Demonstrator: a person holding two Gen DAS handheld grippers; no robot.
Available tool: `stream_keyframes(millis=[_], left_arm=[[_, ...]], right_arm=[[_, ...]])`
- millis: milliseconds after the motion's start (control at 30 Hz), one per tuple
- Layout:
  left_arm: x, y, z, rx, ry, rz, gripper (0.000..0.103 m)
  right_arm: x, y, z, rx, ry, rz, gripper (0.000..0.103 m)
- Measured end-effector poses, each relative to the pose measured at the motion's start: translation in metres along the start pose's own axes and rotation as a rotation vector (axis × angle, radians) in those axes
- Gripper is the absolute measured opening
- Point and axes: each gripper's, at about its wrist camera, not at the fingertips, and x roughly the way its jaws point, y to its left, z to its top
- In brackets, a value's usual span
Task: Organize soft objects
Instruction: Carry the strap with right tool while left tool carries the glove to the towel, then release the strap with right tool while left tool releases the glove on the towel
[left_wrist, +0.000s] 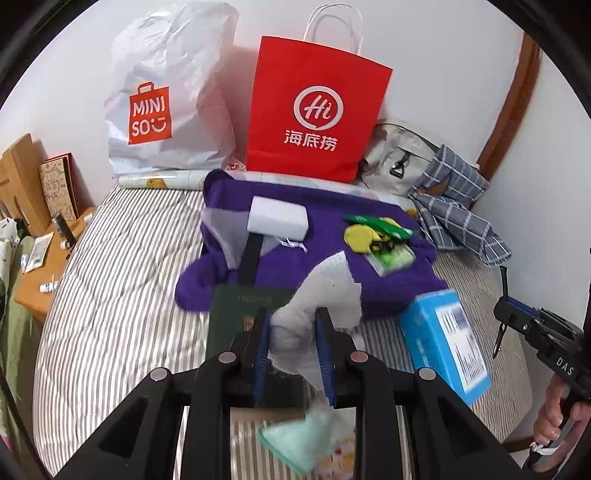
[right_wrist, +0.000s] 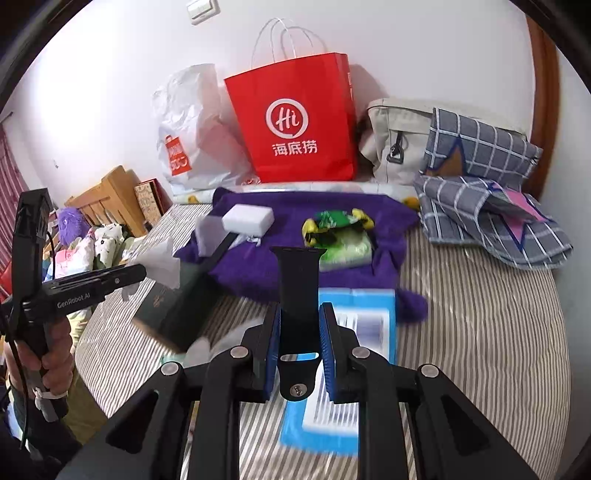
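Holding items above the striped bed, the left gripper is clamped on a white tissue and the right gripper on a black watch strap, each likely awaiting placement on the purple towel.

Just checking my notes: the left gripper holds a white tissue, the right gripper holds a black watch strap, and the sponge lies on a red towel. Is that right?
Not quite: the towel is purple, not red, as the right wrist view shows; red is the paper bag behind it. The rest stands: the left gripper holds a white tissue, the right gripper holds a black watch strap, and the sponge lies on that towel.
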Motion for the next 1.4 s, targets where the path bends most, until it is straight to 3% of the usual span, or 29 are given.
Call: stream_keyframes(millis=[467,633,867,1200,1300,1333,1400], left_arm=[[0.073,0.018,0.052,-0.043,0.070,0.002,0.023],[0.099,0.018,0.063,-0.049,0.111,-0.006,0.023],[0.138,0.010,0.061,-0.024,0.186,0.006,0.023],[0.156,0.012,0.060,-0.029,0.219,0.006,0.023],[0.157,0.015,0.061,-0.047,0.220,0.008,0.025],[0.158,0.016,0.062,-0.051,0.224,0.002,0.028],[0.160,0.019,0.062,-0.062,0.241,0.001,0.041]], right_arm=[[0.084,-0.036,0.061,0.040,0.054,-0.037,0.021],[0.114,-0.055,0.063,0.081,0.102,-0.089,0.021],[0.142,-0.063,0.054,0.080,0.163,-0.098,0.021],[0.160,-0.067,0.052,0.083,0.190,-0.099,0.022],[0.160,-0.062,0.052,0.056,0.188,-0.102,0.034],[0.160,-0.061,0.053,0.052,0.189,-0.105,0.047],[0.157,-0.059,0.054,0.048,0.172,-0.091,0.057]])
